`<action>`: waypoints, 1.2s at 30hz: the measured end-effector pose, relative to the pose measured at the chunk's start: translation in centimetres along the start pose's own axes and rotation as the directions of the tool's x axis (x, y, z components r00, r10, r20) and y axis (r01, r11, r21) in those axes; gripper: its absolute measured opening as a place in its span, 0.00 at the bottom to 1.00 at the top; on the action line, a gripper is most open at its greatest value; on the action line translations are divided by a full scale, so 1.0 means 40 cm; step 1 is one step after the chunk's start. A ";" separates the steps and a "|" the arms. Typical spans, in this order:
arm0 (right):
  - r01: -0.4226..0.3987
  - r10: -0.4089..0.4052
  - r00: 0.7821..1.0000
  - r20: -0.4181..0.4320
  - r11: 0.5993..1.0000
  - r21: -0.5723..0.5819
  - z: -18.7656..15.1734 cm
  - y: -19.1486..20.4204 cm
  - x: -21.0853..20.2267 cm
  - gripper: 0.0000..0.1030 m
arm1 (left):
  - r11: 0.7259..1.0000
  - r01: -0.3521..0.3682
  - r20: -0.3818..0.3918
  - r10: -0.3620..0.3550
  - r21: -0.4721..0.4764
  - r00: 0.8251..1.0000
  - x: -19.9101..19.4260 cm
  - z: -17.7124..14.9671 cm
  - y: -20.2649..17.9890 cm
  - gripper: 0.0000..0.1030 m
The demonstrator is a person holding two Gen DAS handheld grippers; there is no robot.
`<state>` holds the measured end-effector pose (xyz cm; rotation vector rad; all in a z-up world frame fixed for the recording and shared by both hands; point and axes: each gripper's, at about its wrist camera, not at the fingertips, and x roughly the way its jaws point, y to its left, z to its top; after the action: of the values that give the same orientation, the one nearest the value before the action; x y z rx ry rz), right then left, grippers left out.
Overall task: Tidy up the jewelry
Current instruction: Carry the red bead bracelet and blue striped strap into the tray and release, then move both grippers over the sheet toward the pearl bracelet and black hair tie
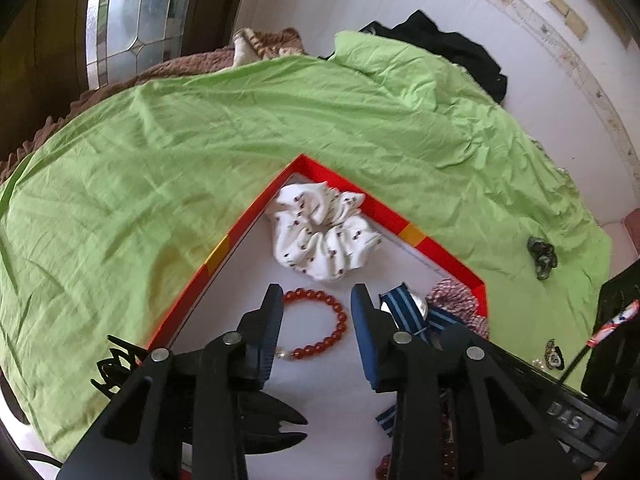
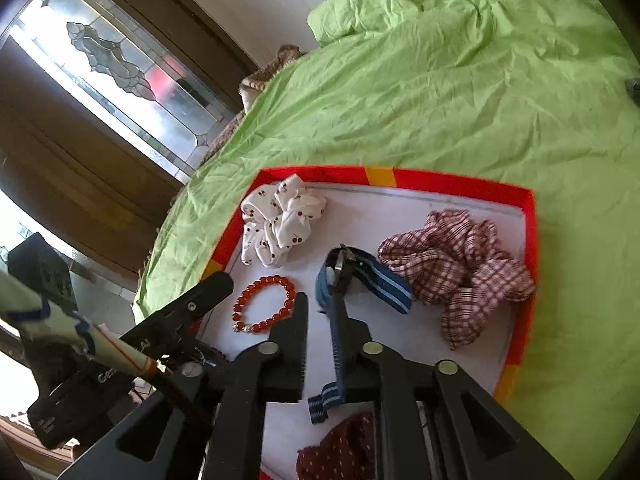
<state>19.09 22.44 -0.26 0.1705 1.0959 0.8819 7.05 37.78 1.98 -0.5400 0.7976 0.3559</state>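
A red-rimmed tray (image 1: 256, 208) (image 2: 528, 240) with a white floor lies on a green sheet. In it are a red bead bracelet (image 1: 320, 328) (image 2: 262, 304), a white cherry-print scrunchie (image 1: 324, 236) (image 2: 280, 220), a blue striped watch strap (image 1: 404, 308) (image 2: 372, 276) and a red checked scrunchie (image 1: 460, 300) (image 2: 460, 268). My left gripper (image 1: 318, 296) is open, its fingers either side of the bracelet, above it. My right gripper (image 2: 320, 300) is open over the tray, its right finger beside the watch strap.
A black claw hair clip (image 1: 116, 364) lies on the sheet left of the tray. A dark green trinket (image 1: 542, 258) and small pieces (image 1: 554, 354) lie to the right. A dark red dotted scrunchie (image 2: 340, 448) is at the tray's near end. Black clothing (image 1: 452, 48) lies beyond the sheet.
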 end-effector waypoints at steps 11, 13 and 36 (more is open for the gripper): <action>0.050 -0.049 0.996 0.068 0.999 -0.004 -0.063 -0.085 -0.183 0.29 | 0.996 -0.046 0.031 0.043 0.076 0.999 -0.004 -0.023 -0.048 0.41; 0.065 -0.066 0.995 0.079 0.998 0.010 -0.082 -0.121 -0.218 0.30 | 0.994 -0.058 0.041 0.054 0.095 0.998 -0.005 -0.029 -0.058 0.41; 0.240 -0.286 0.949 0.133 0.928 0.284 -0.255 -0.521 -0.518 0.33 | 0.952 -0.168 0.111 0.143 0.255 0.983 -0.006 -0.088 -0.180 0.42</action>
<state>18.42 -8.63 -1.61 0.3079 1.0418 0.4666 8.43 29.89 2.44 -0.2096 0.7860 0.4095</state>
